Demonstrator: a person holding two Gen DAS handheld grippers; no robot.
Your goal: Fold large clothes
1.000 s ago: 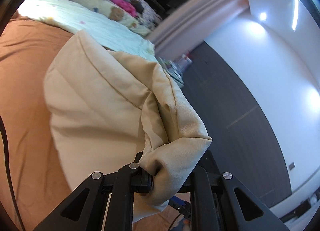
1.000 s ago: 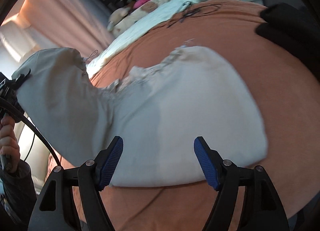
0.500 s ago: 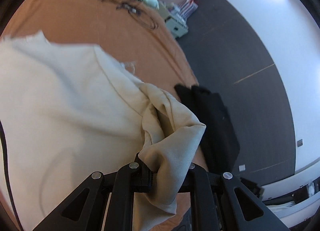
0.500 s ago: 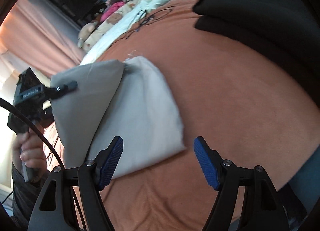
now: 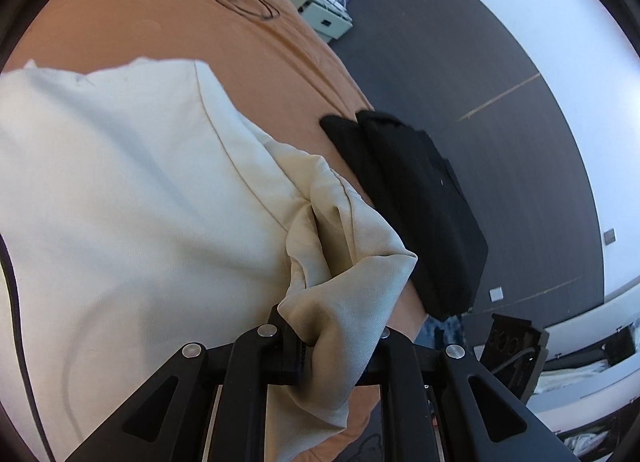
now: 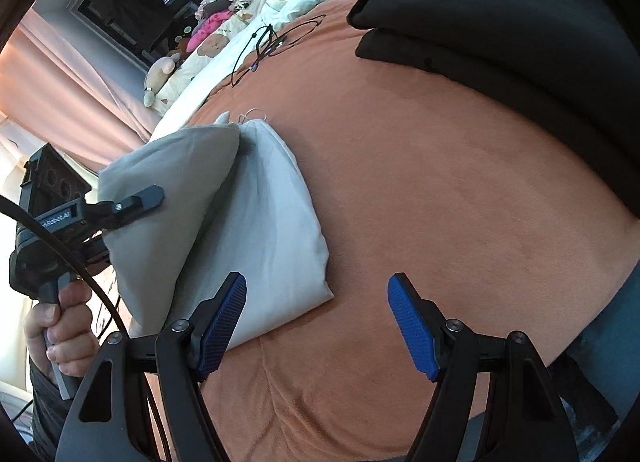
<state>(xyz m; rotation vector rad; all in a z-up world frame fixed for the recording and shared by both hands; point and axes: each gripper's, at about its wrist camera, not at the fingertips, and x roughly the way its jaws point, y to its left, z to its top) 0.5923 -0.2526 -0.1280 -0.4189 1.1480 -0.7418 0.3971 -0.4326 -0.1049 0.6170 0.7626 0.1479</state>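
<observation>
A large cream garment [image 5: 132, 190] lies partly folded on the orange bedspread [image 5: 256, 62]. My left gripper [image 5: 340, 338] is shut on a bunched corner of it, which hides the pads. In the right wrist view the same garment [image 6: 260, 222] lies at the left, one flap held up off the rest by the left gripper [image 6: 132, 202], which a hand [image 6: 60, 326] grips. My right gripper [image 6: 316, 326] hovers open over bare bedspread [image 6: 440, 202], its left blue pad just above the garment's near corner, nothing between the pads.
A folded black garment [image 5: 412, 198] lies at the bed's right edge, also large at the upper right [image 6: 520, 34]. A black cable [image 6: 272, 42] and pale bedding with soft toys [image 6: 208, 50] lie farther up the bed. A bedside cabinet [image 5: 324, 18] stands beyond.
The left gripper has carried the held flap across and down over the rest of the garment, making a narrower stack. The right gripper drifted sideways, off the garment onto bare bedspread.
</observation>
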